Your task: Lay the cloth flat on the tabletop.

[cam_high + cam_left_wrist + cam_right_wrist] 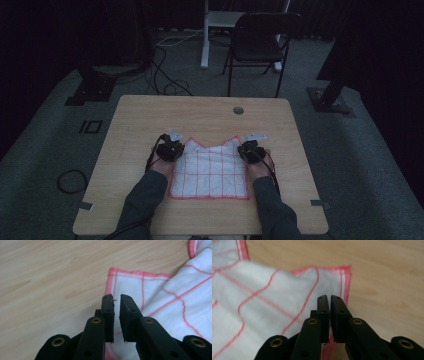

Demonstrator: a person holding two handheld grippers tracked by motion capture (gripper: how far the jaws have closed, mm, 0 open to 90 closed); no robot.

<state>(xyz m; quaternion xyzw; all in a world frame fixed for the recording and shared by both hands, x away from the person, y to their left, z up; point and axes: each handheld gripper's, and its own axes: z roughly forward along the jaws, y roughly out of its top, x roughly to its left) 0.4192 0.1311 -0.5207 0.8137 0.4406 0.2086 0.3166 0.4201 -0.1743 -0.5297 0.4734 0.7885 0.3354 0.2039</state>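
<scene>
A white cloth [210, 172] with a red grid and red hem lies on the wooden table [150, 115], its two far corners poking up as peaks. My left gripper [169, 146] rests at the cloth's left far corner. In the left gripper view its jaws [117, 297] stand slightly apart over the cloth's [175, 302] hemmed corner, with nothing pinched between the pads. My right gripper [250, 148] sits at the right far corner. In the right gripper view its jaws [329, 297] are almost touching above the cloth [262, 295] near its red hem.
A round cable hole [238, 110] is in the table's far edge. Behind the table stands a dark folding chair [260, 40] beside a white desk leg [205, 45]. A coiled cable [71, 181] lies on the floor at the left.
</scene>
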